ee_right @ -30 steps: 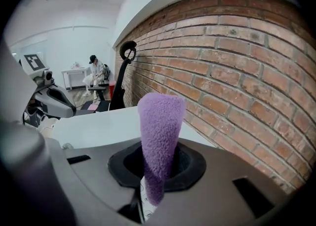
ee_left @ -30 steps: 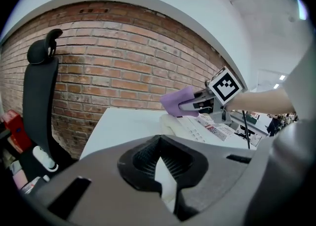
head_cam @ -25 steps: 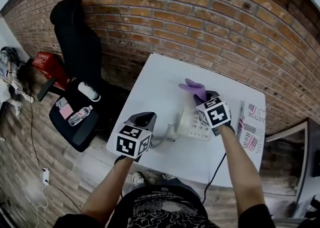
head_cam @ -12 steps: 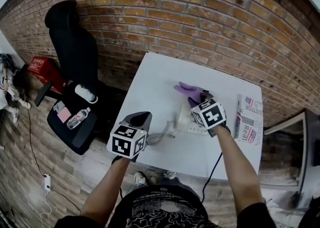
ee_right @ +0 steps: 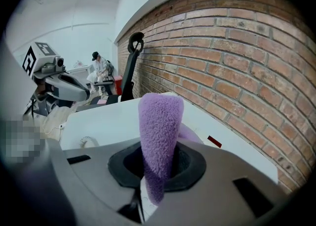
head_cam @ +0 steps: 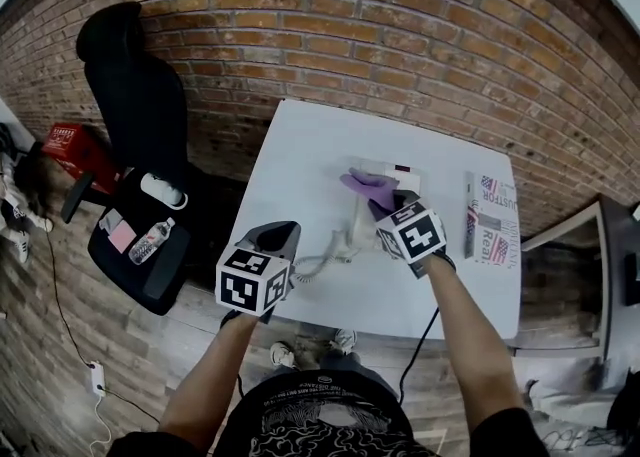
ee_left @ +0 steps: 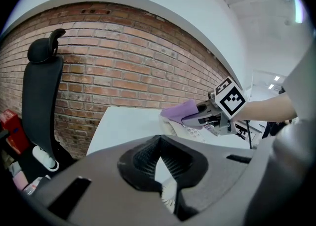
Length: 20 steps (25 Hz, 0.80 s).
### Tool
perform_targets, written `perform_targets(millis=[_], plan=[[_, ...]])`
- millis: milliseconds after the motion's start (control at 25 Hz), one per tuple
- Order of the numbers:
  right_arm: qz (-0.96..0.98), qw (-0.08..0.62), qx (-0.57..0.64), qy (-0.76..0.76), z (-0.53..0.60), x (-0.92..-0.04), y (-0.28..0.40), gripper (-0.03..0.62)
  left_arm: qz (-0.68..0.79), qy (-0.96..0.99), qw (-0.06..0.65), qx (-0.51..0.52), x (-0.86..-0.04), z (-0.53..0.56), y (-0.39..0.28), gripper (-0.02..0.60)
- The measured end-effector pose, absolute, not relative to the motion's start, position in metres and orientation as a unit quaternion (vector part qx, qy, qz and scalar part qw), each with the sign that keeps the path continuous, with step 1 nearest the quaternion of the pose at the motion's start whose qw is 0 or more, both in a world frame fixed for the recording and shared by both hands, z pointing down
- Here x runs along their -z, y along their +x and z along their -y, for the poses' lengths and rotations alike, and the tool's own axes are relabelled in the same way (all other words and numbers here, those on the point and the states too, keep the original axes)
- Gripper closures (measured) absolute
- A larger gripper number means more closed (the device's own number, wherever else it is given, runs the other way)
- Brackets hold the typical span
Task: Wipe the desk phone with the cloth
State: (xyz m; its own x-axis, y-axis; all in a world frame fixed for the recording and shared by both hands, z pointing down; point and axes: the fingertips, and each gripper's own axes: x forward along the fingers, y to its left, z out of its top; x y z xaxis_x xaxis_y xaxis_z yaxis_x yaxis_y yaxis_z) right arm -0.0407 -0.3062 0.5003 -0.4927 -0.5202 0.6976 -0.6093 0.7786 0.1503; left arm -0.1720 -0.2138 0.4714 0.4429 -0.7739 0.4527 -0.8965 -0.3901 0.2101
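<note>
Purple cloth (head_cam: pixel 368 183) in right claw (head_cam: pixel 385 202) overlies desk phone (head_cam: pixel 395 175) beside "Real" box (head_cam: pixel 490 230).

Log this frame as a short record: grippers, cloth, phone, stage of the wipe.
right gripper: shut on the purple cloth
cloth: its free end lies on top of the desk phone
left gripper: jaws together, nothing held, over the table's near edge, apart from the phone
stage: wipe appears under way
</note>
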Motion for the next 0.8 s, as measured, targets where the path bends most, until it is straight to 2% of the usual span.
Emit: perform_targets(millis=[800], plan=[[0.853,0.383,-0.111,0.336,0.234,-0.528,-0.044,0.549,0.456,0.851,0.211,-0.152,-0.477,0.187,-0.172,0.578]])
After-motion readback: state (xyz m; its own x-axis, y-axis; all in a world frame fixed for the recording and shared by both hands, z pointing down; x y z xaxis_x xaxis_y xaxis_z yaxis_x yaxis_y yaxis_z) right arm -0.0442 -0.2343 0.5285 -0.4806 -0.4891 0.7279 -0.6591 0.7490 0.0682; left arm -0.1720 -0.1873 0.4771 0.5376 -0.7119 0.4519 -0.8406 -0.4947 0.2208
